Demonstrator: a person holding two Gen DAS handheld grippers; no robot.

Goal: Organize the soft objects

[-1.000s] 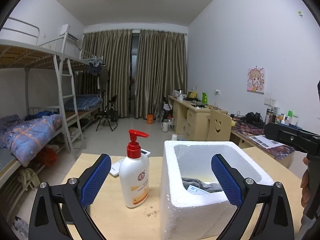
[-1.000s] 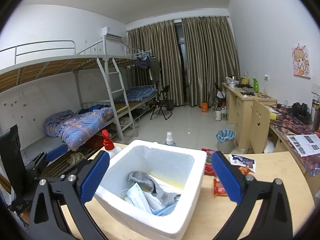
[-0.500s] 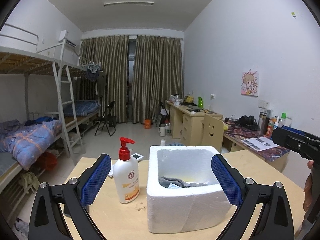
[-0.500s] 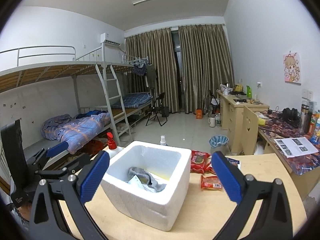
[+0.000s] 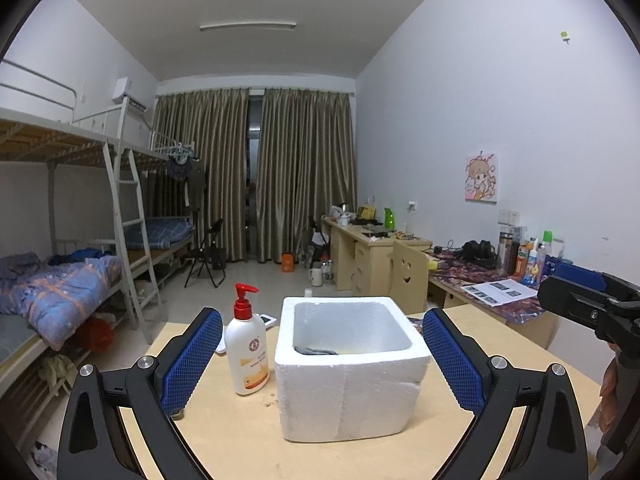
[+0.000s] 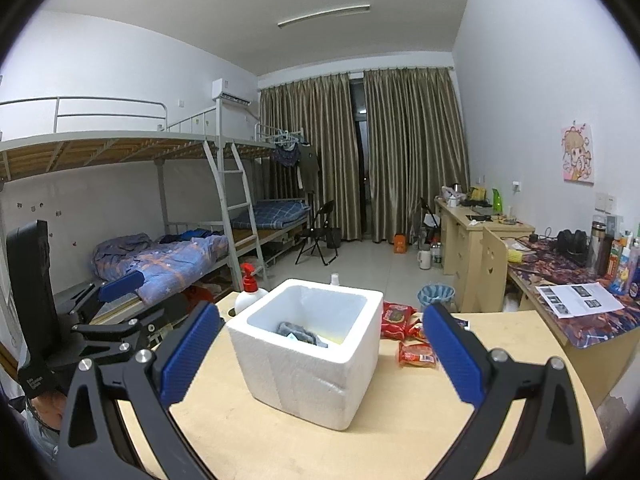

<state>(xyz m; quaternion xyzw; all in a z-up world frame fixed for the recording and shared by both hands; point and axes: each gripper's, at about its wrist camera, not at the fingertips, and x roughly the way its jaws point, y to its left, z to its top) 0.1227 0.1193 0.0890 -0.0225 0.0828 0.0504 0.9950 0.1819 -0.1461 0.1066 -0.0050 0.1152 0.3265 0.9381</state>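
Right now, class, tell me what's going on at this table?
A person holds a gripper in each hand over a wooden table. The left gripper and right gripper both have their jaws open and hold nothing. Between them stands a white foam box with a grey cloth already lying inside. A pump bottle stands beside the box, and red snack packets lie on the table.

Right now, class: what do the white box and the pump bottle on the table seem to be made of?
White box: apparently foam, judging by its matte, grainy surface and thick walls. Pump bottle: probably plastic, with a smooth white body, printed label and red pump.
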